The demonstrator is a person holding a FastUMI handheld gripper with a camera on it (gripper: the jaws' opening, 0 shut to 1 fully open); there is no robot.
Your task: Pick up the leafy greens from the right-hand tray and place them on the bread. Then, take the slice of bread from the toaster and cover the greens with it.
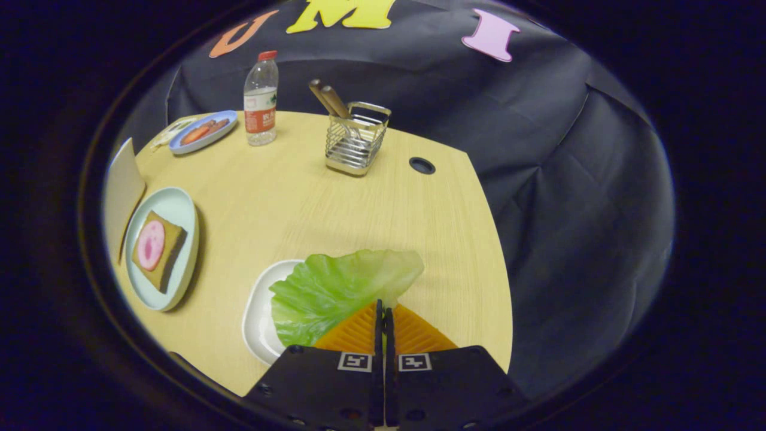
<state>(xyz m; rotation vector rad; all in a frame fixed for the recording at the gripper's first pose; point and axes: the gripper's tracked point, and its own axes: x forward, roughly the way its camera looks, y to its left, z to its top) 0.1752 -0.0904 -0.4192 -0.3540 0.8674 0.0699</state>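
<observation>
pinching the near edge of a broad, crinkled light-green lettuce leaf [341, 287] with the tool [383, 314], fingers drawn nearly together at lower centre of the frame with only a thin slit between them, the leaf's edge seemingly caught there. leaf lying partly over a small white rounded tray [258, 317] and partly out over the pale wooden counter [335, 197]; whether lifted clear of the tray, cannot tell. left of frame: a pale blue oval plate [179, 206] carrying a brown square slice of bread [170, 239] topped with a round pink slice of ham [151, 244], well apart from the leaf. judged early in the task: greens grasped, not yet carried to the bread; covering slice from the toaster entirely to come.
</observation>
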